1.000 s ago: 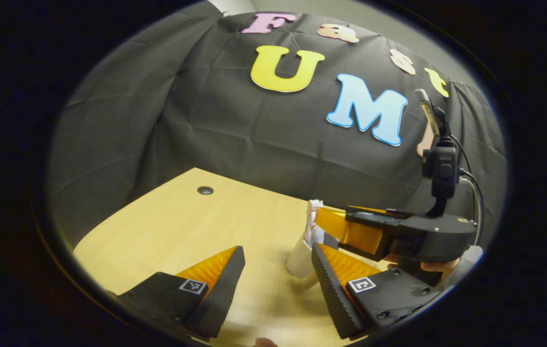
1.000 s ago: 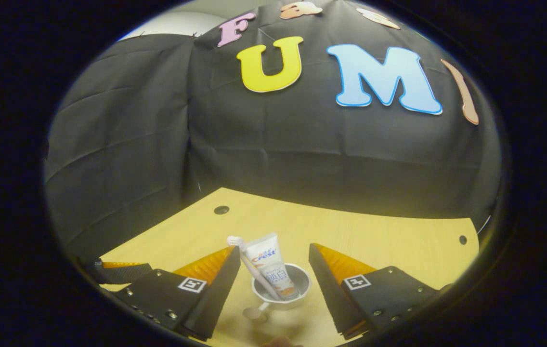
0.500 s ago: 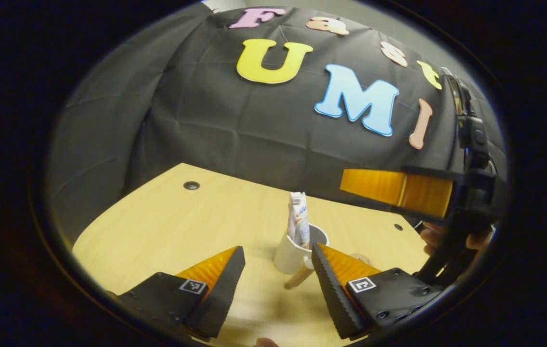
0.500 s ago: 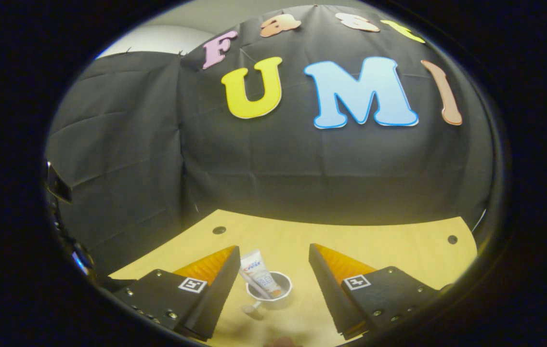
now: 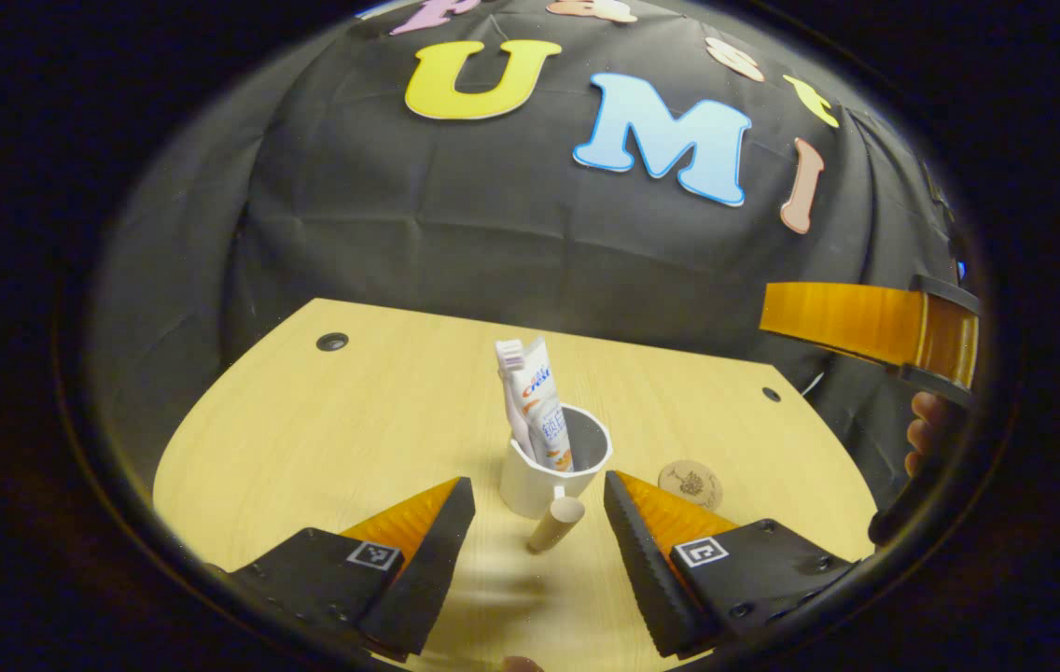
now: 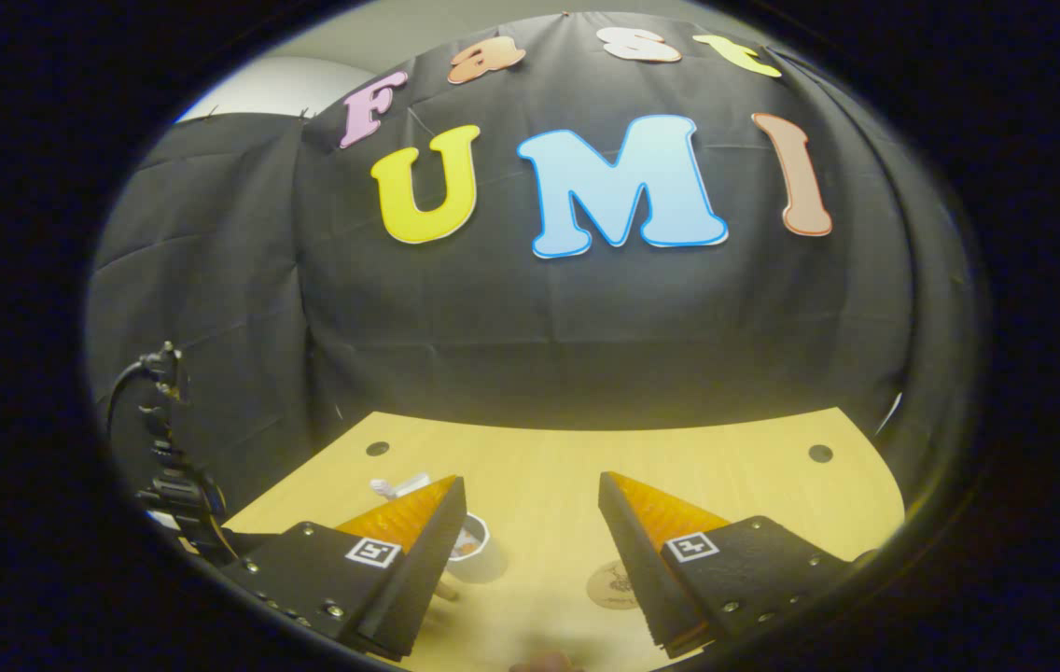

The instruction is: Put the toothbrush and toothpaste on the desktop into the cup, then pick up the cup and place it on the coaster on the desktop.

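Observation:
A white cup (image 5: 549, 471) with a wooden handle stands on the light wooden desk (image 5: 353, 439). Inside it a toothpaste tube (image 5: 544, 406) and a toothbrush (image 5: 511, 369) lean upright. My left gripper (image 5: 535, 509) is open just in front of the cup, with the handle pointing between its fingers. A round cork coaster (image 5: 690, 484) lies to the cup's right. In the right gripper view my right gripper (image 6: 530, 523) is open and held high above the desk; the cup (image 6: 477, 553) peeks past its left finger, and the coaster (image 6: 612, 586) lies below. The right gripper (image 5: 875, 327) also hangs at the left gripper view's right edge.
Cable holes mark the desk at the far left (image 5: 332, 342) and far right (image 5: 771, 394). The black cloth wall closes off the back. A hand (image 5: 922, 434) holds the right gripper at the edge. Cables and a mount (image 6: 166, 448) belonging to the other gripper stand at the left.
My right gripper has lifted up and away to the right of the cup. My left gripper has tilted down and drawn closer, so the cup now sits just ahead of its fingers.

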A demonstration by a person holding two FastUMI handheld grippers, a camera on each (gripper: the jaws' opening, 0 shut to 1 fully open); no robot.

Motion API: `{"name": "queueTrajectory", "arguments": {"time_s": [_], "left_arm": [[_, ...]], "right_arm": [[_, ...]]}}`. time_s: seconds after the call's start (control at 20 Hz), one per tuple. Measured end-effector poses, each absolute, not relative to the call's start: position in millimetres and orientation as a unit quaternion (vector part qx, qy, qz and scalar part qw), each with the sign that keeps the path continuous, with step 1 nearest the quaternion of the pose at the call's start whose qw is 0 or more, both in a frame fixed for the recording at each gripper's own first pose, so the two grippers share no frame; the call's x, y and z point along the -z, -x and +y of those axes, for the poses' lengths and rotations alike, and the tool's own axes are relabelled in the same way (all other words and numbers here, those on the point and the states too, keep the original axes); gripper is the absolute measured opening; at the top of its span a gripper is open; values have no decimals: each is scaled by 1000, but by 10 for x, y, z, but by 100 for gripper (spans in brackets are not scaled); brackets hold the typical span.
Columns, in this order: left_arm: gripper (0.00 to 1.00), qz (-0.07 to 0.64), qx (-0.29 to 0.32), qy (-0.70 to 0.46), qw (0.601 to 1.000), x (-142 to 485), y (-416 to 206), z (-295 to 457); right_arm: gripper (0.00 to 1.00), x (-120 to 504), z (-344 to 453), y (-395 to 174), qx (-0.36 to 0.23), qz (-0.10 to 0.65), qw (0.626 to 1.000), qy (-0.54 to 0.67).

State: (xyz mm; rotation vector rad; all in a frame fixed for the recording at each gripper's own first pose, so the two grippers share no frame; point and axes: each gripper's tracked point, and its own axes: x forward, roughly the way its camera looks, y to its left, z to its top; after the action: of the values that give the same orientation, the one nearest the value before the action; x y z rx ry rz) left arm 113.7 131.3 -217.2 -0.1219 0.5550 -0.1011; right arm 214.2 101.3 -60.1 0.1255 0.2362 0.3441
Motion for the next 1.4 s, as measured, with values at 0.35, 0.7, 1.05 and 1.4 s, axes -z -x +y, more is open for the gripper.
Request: {"name": "queueTrajectory", "arguments": {"time_s": [0.35, 0.7, 1.05, 1.4], "left_arm": [[91, 360, 59, 56, 929, 2568, -1252, 1135], [91, 441, 58, 28, 895, 2956, -1317, 1068], [91, 487, 41, 10, 872, 3283, -1377, 1063], [70, 498, 24, 8, 867, 3465, -1462, 1163]], "right_arm": [[88, 769, 584, -1997, -133, 142, 979, -65], [88, 979, 265, -1778, -110, 181, 974, -82], [88, 1176, -3, -1573, -94, 223, 966, -91], [88, 1306, -166, -1492, -79, 245, 960, -108]]}}
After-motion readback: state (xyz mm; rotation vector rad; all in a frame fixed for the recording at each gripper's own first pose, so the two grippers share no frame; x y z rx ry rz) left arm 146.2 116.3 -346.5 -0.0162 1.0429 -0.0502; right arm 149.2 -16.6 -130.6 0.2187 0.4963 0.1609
